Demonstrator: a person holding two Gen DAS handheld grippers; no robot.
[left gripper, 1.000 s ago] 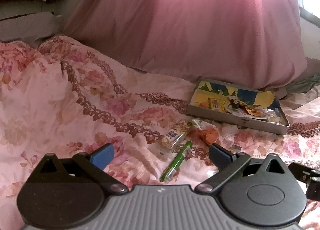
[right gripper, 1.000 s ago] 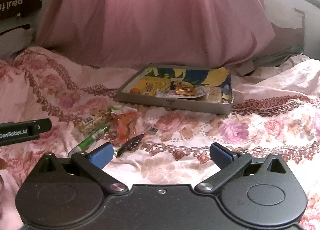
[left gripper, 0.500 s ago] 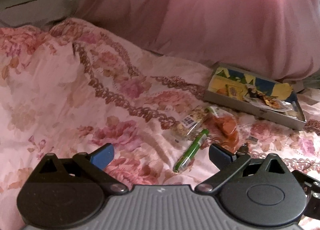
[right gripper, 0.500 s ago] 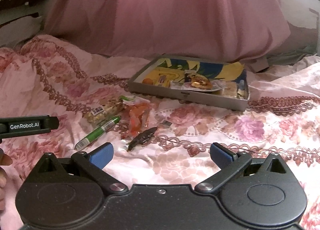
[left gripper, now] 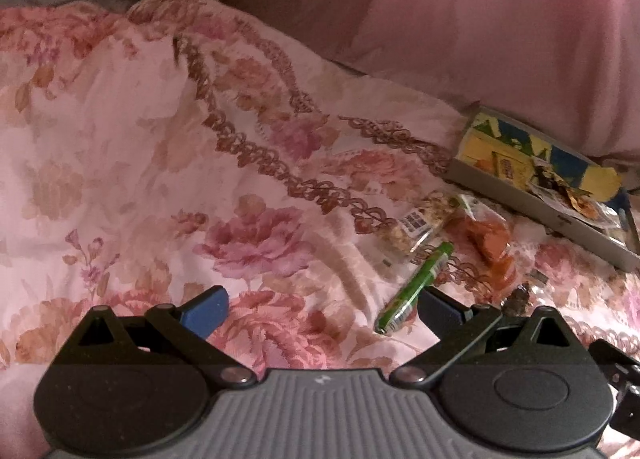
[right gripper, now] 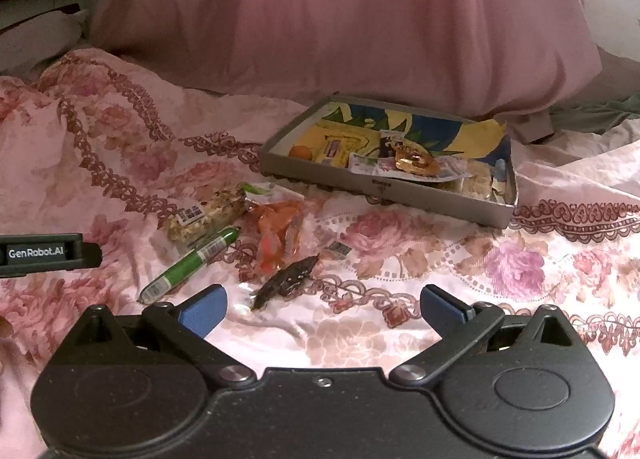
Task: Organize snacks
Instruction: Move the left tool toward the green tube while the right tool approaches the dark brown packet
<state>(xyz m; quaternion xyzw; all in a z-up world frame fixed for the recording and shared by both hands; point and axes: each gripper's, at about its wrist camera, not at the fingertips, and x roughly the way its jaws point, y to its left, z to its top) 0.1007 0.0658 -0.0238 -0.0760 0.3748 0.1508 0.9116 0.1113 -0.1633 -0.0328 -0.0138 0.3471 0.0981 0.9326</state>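
Nearest to the cameras, both grippers hang over a pink flowered bedspread [right gripper: 420, 243] with nothing between their blue-tipped fingers: the left gripper [left gripper: 322, 311] has its jaws spread wide above bare fabric, and the right gripper [right gripper: 322, 309] is released just as wide. Just ahead of the right gripper's left finger lies a dark snack packet [right gripper: 286, 281], flat on the cloth and slanting toward the far right. Left of it rests a green stick-shaped packet [right gripper: 188, 264], also slanted; in the left wrist view that same green stick [left gripper: 416, 286] lies just beside the left gripper's right finger, apart from it. Beyond these, an orange snack in clear wrap [right gripper: 278, 233] sits close to a clear-wrapped nut bar [right gripper: 206, 215] that carries a white label, the two nearly touching at their far ends. A small dark scrap [right gripper: 340, 248] lies to the right of the orange snack. At the left edge of the right wrist view, part of the other gripper's body shows, marked with white lettering. Farther back stands a shallow grey tray [right gripper: 384, 192] with a yellow and blue lining; it already holds several wrapped snacks, among them a gold-wrapped piece [right gripper: 414, 159]. Behind the tray rises a large pink pillow [right gripper: 340, 19].
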